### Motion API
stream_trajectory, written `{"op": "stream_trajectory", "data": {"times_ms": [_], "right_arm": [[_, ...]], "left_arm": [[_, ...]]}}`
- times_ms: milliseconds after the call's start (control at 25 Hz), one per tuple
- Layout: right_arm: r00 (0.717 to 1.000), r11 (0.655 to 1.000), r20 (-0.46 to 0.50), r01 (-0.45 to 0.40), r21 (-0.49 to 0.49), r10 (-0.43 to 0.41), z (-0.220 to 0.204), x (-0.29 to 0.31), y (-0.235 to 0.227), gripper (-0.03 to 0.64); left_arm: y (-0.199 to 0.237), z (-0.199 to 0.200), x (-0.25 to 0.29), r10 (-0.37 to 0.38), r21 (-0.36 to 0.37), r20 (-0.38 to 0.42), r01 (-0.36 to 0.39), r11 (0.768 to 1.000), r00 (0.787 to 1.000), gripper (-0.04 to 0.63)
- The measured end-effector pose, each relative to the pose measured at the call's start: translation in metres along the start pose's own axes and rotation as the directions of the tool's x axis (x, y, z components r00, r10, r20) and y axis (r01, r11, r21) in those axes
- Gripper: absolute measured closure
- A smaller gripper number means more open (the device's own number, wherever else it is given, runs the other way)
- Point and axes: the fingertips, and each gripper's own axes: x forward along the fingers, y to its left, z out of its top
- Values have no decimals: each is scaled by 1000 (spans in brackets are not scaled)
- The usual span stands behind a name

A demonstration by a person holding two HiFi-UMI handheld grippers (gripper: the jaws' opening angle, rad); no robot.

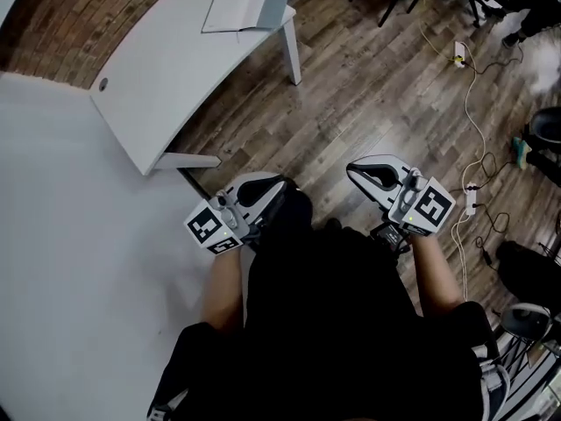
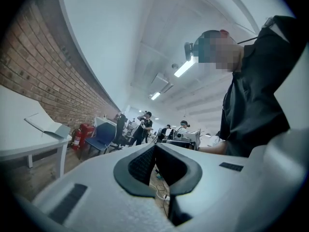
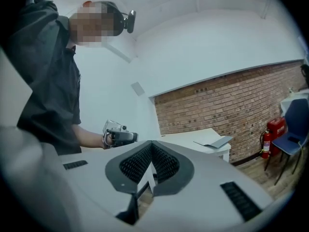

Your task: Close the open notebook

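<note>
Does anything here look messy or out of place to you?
Only small things. The notebook lies open near the corner of the white table, one side tilted up. Cables trail loose across the wooden floor. Nothing looks spilled or broken.

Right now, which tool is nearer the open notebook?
Left. The left tool sits almost straight below the notebook in the head view; the right tool is farther off to the side. Both are well short of the table.
</note>
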Motion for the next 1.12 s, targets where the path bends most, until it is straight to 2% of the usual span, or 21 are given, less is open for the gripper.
{"op": "stream_trajectory", "data": {"times_ms": [80,280,440,600,720,880,1120], "right_arm": [[1000,1000,-25,15,6,-15,4,21,-21,611],[1000,1000,-3,22,8,-22,29,75,-64,609],[999,999,-18,40,13,-40,37,105,-90,609],[998,999,-21,53,4,-53,45,125,-115,610],[998,998,2,60,36,-61,49,129,-139,610],[999,995,27,45,91,-47,49,138,-184,609],[998,990,41,-55,129,50,49,157,-271,609]], "left_arm": [[29,13,-7,4,-2,7,-4,1000,1000,578],[93,40,-17,-6,-11,16,6,1000,1000,578],[127,54,-14,-42,-6,11,42,999,999,578],[161,67,-10,-52,-7,23,52,999,998,578],[183,68,0,-54,-13,12,54,998,998,578],[216,67,20,-27,-22,-15,27,999,1000,578],[284,65,65,75,-51,-59,-78,996,995,578]]}}
